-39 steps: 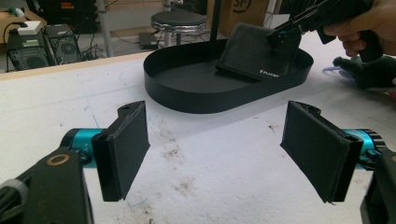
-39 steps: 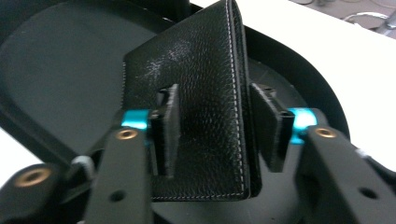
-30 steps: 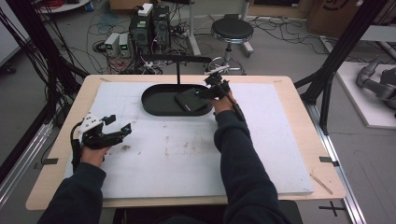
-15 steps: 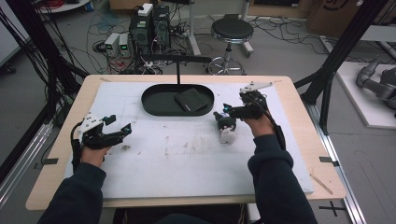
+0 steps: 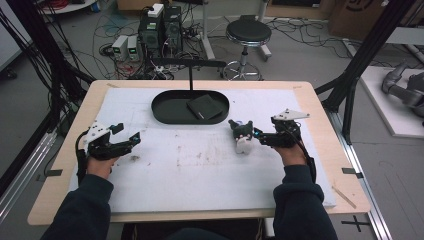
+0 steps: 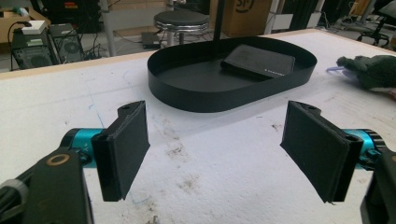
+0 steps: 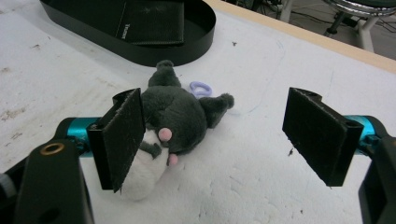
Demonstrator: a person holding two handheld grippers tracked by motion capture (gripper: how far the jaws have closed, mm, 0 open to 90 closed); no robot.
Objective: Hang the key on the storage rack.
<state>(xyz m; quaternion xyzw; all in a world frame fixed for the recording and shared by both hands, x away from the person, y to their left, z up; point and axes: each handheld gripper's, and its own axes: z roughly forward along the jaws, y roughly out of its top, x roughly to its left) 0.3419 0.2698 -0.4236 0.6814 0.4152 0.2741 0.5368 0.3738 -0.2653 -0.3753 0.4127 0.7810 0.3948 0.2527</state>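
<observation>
Change: since one second ago your right gripper has left the black tray and carried the plush toy out to the white mat, toward 4 o'clock from the tray.
Right claw: your jaws have just been opening and now stand wide; the toy lies between them, against one pad, not squeezed (the other pad is well apart from it).
Meaning: you have set the toy down, I judge; the transfer out of the tray looks done.
Toy place: on the mat, just beside the tray's rim, lying on its side, its small purple loop toward the tray.
Left claw: your left gripper rests at 8 o'clock from the tray, jaws wide open and empty.
Tray: a black wallet remains inside, at its right end.
Room: you have open mat toward 6 o'clock; the tray wall at 12 o'clock is the near edge to mind when you pull back.
</observation>
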